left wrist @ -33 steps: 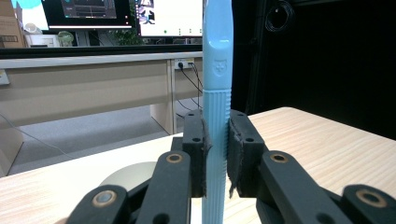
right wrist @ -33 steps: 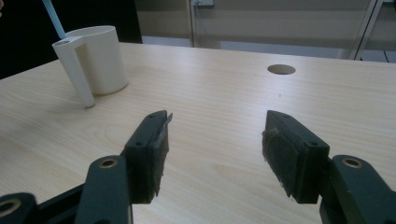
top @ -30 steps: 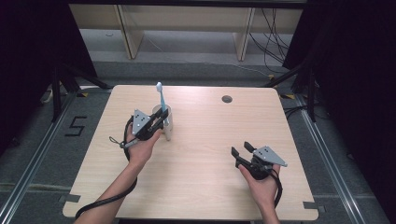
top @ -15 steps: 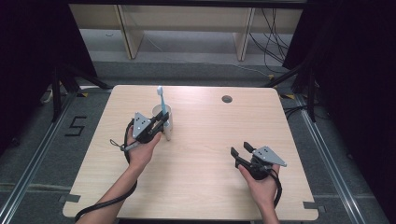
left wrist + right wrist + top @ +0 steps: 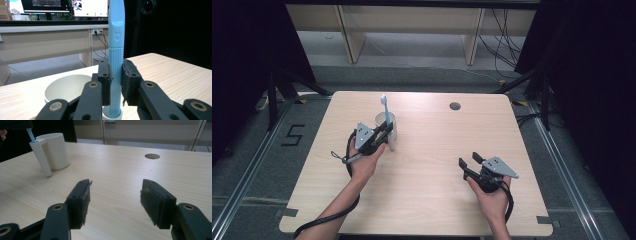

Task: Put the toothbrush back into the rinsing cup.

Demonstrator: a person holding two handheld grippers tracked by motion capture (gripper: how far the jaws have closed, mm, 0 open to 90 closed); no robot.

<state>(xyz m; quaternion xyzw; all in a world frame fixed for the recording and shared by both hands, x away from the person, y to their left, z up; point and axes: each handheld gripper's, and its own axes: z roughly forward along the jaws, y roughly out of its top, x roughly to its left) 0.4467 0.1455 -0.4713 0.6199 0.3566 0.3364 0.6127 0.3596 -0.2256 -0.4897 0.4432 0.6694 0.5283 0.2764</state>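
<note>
Toothbrush [image 5: 116, 50] head cut off by the top edge – bristles unseen

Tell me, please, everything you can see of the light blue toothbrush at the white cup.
The light blue plastic toothbrush stands upright, its ribbed handle clamped between the pads of the left gripper. A small embossed emblem marks the smooth part above the ribs. Its lower end sits in the narrow tube-shaped holder on the side of the white cup, which stands on the wooden table. Its upper end rises above the cup's rim in the high view.

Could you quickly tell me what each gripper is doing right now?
Left gripper: shut on the blue toothbrush.
Right gripper: open, holding nothing.
</note>
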